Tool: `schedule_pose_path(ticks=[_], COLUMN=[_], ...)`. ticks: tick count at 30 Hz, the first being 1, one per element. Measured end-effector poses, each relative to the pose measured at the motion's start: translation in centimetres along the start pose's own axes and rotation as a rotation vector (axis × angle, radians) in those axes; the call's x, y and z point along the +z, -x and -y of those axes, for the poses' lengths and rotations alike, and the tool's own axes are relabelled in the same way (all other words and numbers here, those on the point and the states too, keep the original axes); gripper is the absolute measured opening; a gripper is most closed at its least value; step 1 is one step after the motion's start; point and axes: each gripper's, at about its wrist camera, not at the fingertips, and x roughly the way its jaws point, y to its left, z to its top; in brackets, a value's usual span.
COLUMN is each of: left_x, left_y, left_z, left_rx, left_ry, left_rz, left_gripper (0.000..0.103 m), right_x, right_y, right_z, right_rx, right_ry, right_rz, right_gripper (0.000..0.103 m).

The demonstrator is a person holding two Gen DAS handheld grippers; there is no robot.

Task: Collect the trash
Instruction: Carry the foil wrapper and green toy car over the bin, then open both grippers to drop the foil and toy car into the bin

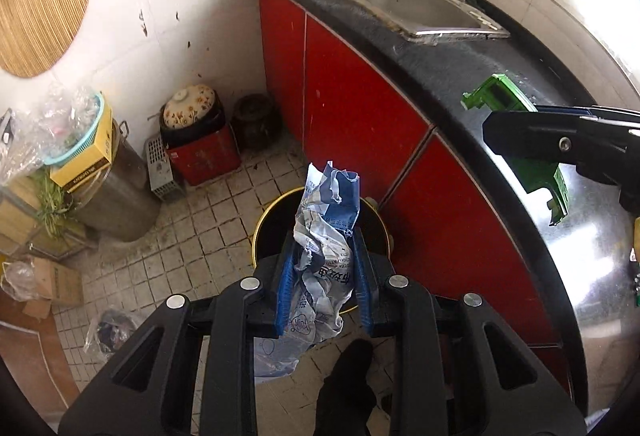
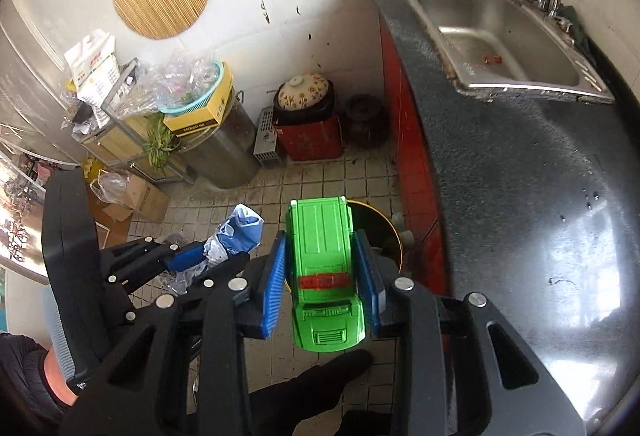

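The left gripper point(image 1: 326, 276) squeezes a crumpled paper wrapper point(image 1: 326, 236) over the yellow-rimmed bin point(image 1: 262, 220) and the right gripper point(image 2: 322, 276) squeezes a green toy truck point(image 2: 324, 268) near it, so both still need dropping in.

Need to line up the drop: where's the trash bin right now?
The trash bin stands on the tiled floor against the red cabinet, in both views directly beneath the left gripper and its crumpled wrapper.

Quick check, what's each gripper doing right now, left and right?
Left gripper: closed on a crumpled wrapper, over the bin.
Right gripper: closed on a green toy truck.
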Motion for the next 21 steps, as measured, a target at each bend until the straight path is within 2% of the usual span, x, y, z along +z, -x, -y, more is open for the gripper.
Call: schedule_pose_path(ticks=[10,20,21], left_x=[0.3,1.0,1.1], left_y=[-3.7,-4.6,-4.7], left_z=[-1.8,-2.3,-2.3], left_rx=[-0.019,-0.033,-0.037], left_ry=[0.027,0.024,0.022], left_rz=[-0.029,-0.029,-0.031], left_gripper=[0.026,0.026,0.03], right_x=[0.5,1.7,1.9], right_y=[-4.6,-5.4,-5.4], right_z=[0.1,0.3,0.3], right_rx=[-0.028,-0.032,-0.029], right_ry=[-0.004,-0.014,-0.018], right_rz=[-0.082,-0.08,-0.078], right_gripper=[0.033,0.034,0.035])
